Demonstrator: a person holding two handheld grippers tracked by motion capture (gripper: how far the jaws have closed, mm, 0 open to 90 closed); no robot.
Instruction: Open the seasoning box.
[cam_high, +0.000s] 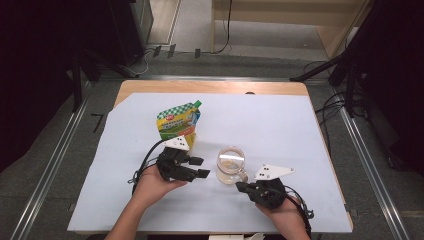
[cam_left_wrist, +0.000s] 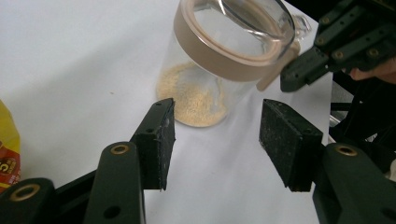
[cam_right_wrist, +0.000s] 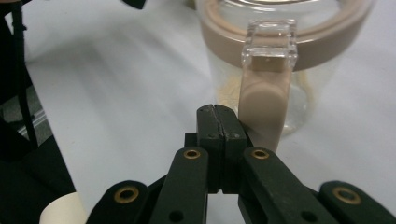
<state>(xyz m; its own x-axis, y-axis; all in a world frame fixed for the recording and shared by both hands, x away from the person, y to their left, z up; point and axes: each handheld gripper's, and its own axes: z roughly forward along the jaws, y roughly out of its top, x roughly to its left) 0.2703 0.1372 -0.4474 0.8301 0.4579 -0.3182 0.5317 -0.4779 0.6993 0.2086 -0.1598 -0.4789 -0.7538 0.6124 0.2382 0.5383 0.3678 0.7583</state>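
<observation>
Seen from the high view: bench (cam_high: 300, 125) covered by a pale sheet, with a green-and-yellow pouch (cam_high: 177, 122) standing toward the far left of centre and a clear jar (cam_high: 231, 164) near the middle, closer to the near edge. Left gripper (cam_high: 197, 167) just left of the jar, jaws released and parted, nothing between them. Right gripper (cam_high: 241, 187) just at the jar's near right, jaws clenched on themselves, gripping nothing.

Judging progress: a layer of tan powder (cam_left_wrist: 194, 95) already lying in the jar's bottom, so some filling looks done; pouch set aside upright, jar unheld. Closing or moving the jar probably left.

From the left gripper view: the powder and the jar's tan rim (cam_left_wrist: 219, 63), plus the right gripper's tip close beside that rim. From the right gripper view: the tan latch (cam_right_wrist: 264, 105) under a clear tab, with the shut jaws right beside it, touching or not impossible to tell.
</observation>
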